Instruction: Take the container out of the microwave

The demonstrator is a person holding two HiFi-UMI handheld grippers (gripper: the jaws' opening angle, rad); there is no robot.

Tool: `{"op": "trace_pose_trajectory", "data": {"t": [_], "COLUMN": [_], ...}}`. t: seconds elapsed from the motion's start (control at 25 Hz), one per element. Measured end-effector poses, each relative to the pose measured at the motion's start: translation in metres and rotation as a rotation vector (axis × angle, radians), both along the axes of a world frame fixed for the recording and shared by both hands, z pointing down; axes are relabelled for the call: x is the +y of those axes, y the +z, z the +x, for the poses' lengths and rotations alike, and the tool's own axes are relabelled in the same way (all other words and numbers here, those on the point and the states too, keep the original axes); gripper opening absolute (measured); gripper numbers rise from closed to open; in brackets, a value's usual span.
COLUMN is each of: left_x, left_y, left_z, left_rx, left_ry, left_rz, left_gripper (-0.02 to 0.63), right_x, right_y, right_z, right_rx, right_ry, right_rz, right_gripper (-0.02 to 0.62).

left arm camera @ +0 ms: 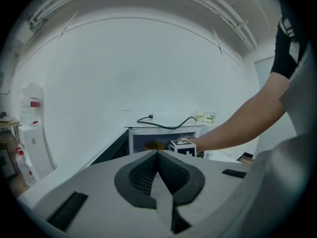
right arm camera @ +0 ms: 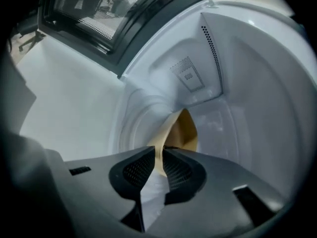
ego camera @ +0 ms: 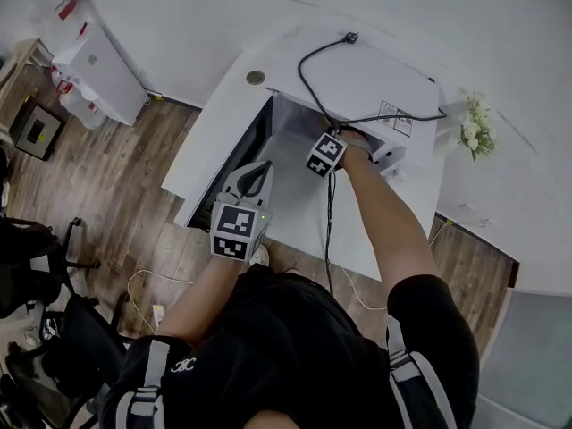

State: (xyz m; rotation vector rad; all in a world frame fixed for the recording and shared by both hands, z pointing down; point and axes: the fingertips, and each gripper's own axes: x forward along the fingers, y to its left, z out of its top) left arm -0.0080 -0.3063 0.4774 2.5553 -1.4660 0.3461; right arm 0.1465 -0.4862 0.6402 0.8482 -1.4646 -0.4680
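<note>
The white microwave (ego camera: pixel 366 83) stands on a white table with its door (ego camera: pixel 243 150) swung open to the left. Inside its white cavity sits a tan paper container (right arm camera: pixel 184 129). My right gripper (right arm camera: pixel 159 153) reaches into the cavity, and the container's near wall sits pinched between its dark pads. From the head view only its marker cube (ego camera: pixel 326 155) and the arm show. My left gripper (ego camera: pixel 262 166) hovers in front of the open door, shut with nothing in it. In the left gripper view the container (left arm camera: pixel 154 145) shows as a tan patch inside the microwave.
A black power cable (ego camera: pixel 308 83) lies looped on the microwave's top. White flowers (ego camera: pixel 475 125) stand at the table's right end. A white cabinet (ego camera: pixel 94 70) is at the far left, with dark chairs (ego camera: pixel 40 266) on the wooden floor.
</note>
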Motion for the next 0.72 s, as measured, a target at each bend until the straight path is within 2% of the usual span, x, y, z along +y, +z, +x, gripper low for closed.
{"op": "trace_pose_trajectory", "data": {"t": [0.36,0.72], "left_x": [0.002,0.006], "left_y": [-0.005,-0.008], "left_z": [0.007,0.023], "left_rx": [0.021,0.024], "left_ry": [0.003,0.027], "left_rz": [0.007,0.018], "left_gripper": [0.005,0.005], "right_x": [0.010,0.036], "right_y": [-0.010,-0.033], "right_z": [-0.003,-0.010], "right_rx": [-0.039,-0.113], "right_ry": [-0.012,-0.058], "right_rz": [-0.023,0.040], "right_gripper": [0.051,0.019]}}
